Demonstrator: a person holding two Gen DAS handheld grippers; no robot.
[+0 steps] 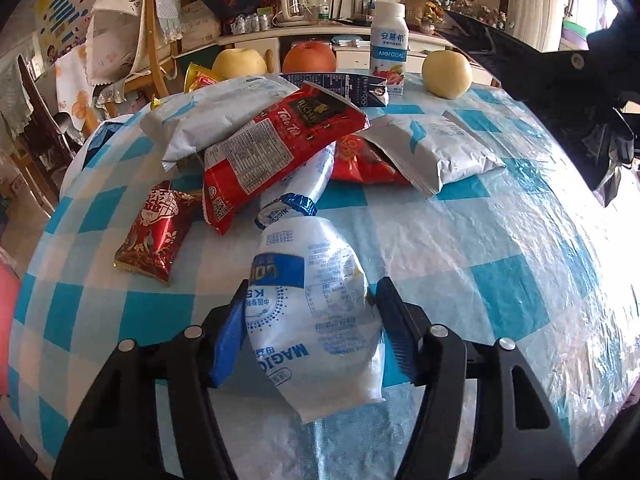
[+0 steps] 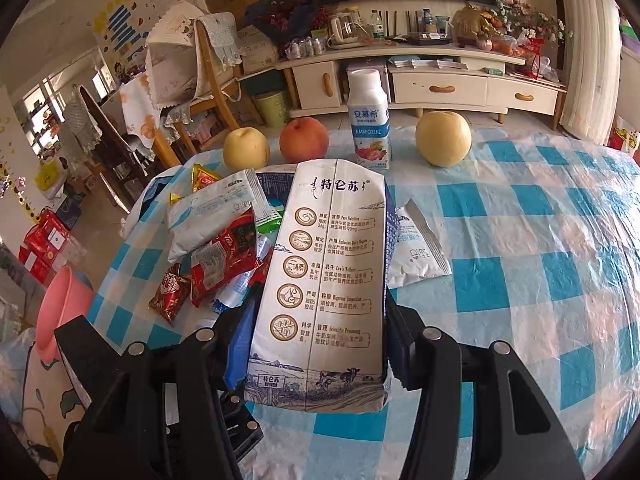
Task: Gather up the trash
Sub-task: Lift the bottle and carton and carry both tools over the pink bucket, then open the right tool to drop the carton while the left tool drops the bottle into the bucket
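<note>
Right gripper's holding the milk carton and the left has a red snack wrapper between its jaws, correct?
Not quite. The left wrist view shows a white-and-blue wrapper between the left gripper jaws, not a red one. The right gripper does hold the milk carton.

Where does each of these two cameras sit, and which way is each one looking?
Left wrist: on the left tool, looking down along its fingers at a white snack bag between them.
Right wrist: on the right tool, facing the milk carton it grips.
Both share the checked tablecloth, wrapper pile, fruit and yogurt bottle.
</note>
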